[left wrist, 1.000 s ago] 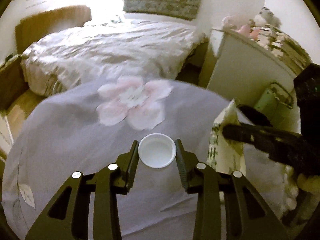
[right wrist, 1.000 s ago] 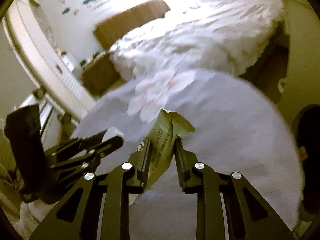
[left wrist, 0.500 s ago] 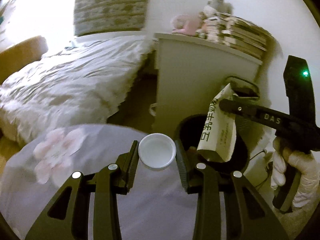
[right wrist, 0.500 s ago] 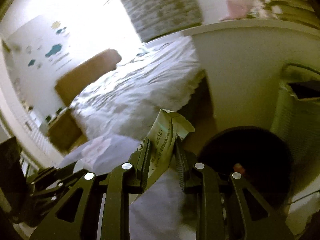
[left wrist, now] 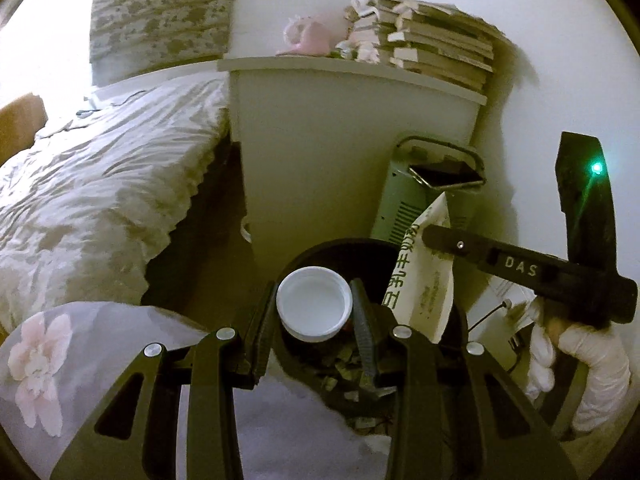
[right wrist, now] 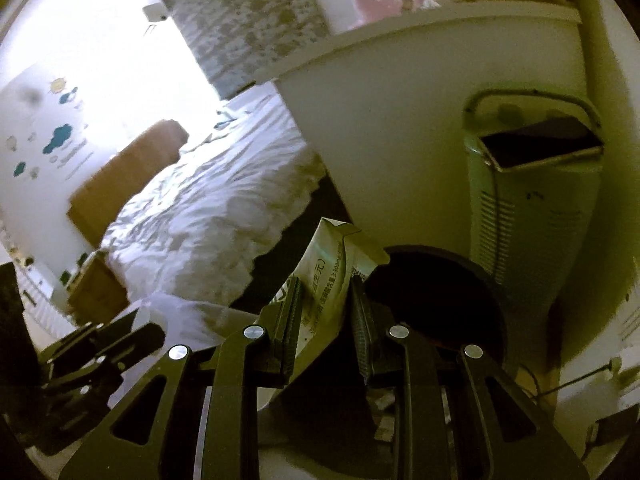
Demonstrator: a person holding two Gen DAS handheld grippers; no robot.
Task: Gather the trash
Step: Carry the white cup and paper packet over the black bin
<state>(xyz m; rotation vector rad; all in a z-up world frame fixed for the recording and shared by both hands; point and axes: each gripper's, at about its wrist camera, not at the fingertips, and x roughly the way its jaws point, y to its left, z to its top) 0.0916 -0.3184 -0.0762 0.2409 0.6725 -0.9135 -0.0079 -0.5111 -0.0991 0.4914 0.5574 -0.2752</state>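
Two grippers hold trash over the black bin

The left gripper (left wrist: pixel 314 308) squeezes a small white cup (left wrist: pixel 314 307), right over the open black bin (left wrist: pixel 308 256). At 3 o'clock from the cup, the right gripper (right wrist: pixel 326 312) pinches a printed paper carton (right wrist: pixel 332 276) over the bin's edge. Paper bits lie inside the bin, which sits by the white cabinet (left wrist: pixel 320 152)

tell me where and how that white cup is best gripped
Across its round rim, one pad on each side, coming in level with the mouth facing you. That is how the left gripper holds the white cup now, over the dark bin. The rim is the stiffest, widest ring, so opposite sides give the pads a firm seat; squeeze lightly, as thin walls may buckle.
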